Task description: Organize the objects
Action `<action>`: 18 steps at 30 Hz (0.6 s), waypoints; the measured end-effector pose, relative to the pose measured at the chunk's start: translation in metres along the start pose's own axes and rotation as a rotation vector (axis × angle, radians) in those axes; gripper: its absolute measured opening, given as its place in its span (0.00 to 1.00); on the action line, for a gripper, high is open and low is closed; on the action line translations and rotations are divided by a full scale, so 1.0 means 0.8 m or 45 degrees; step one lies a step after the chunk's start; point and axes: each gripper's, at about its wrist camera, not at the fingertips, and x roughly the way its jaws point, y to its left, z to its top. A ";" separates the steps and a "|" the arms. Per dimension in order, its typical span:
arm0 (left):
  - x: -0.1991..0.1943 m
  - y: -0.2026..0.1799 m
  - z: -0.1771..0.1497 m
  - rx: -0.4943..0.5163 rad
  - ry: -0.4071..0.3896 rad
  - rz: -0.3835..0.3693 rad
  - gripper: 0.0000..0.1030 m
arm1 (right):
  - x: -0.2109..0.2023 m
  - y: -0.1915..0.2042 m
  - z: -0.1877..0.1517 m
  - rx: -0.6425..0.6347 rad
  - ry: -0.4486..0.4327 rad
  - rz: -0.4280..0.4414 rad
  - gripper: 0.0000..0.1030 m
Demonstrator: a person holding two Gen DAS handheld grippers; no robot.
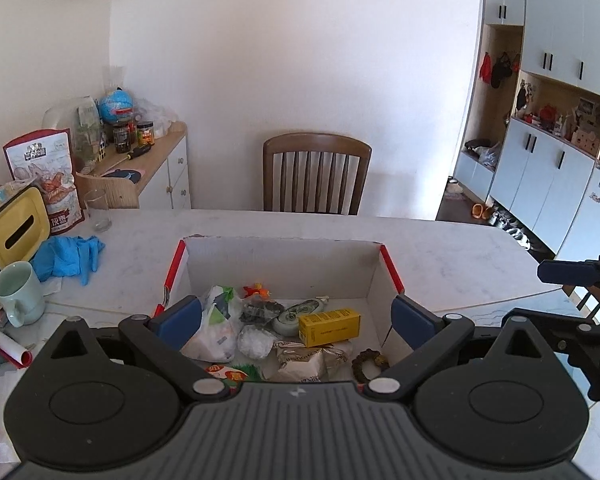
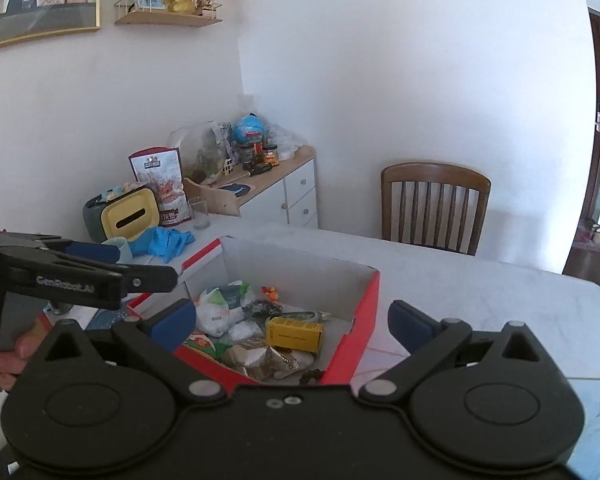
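Note:
A red and white cardboard box (image 1: 284,264) stands open on the white table (image 1: 440,248). Inside lie a yellow carton (image 1: 330,326), a white plastic bag (image 1: 214,328), a silver foil pouch (image 1: 304,360), a dark bead bracelet (image 1: 370,362) and a small orange toy (image 1: 256,291). My left gripper (image 1: 296,320) is open and empty, held above the box's near side. My right gripper (image 2: 292,322) is open and empty, above the box (image 2: 364,308) from its right; the yellow carton (image 2: 296,334) shows between its fingers. The left gripper also shows in the right wrist view (image 2: 92,268).
At the table's left are blue gloves (image 1: 70,258), a pale green mug (image 1: 18,294), a yellow-lidded tissue box (image 1: 16,226), a glass (image 1: 98,210) and a snack bag (image 1: 44,172). A wooden chair (image 1: 316,174) stands behind the table. A cluttered sideboard (image 1: 156,168) is at the back left.

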 end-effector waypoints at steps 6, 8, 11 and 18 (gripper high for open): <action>-0.007 -0.005 -0.002 0.005 -0.012 0.008 0.99 | -0.010 -0.005 -0.006 0.022 -0.009 -0.004 0.99; -0.008 -0.006 -0.003 0.007 -0.016 0.010 0.99 | -0.012 -0.005 -0.008 0.025 -0.013 -0.013 0.99; -0.009 -0.006 -0.005 0.016 -0.020 0.023 0.99 | -0.014 -0.008 -0.012 0.038 -0.008 -0.014 0.99; -0.009 -0.013 -0.006 0.025 -0.011 0.020 0.99 | -0.016 -0.014 -0.018 0.059 0.008 -0.034 0.99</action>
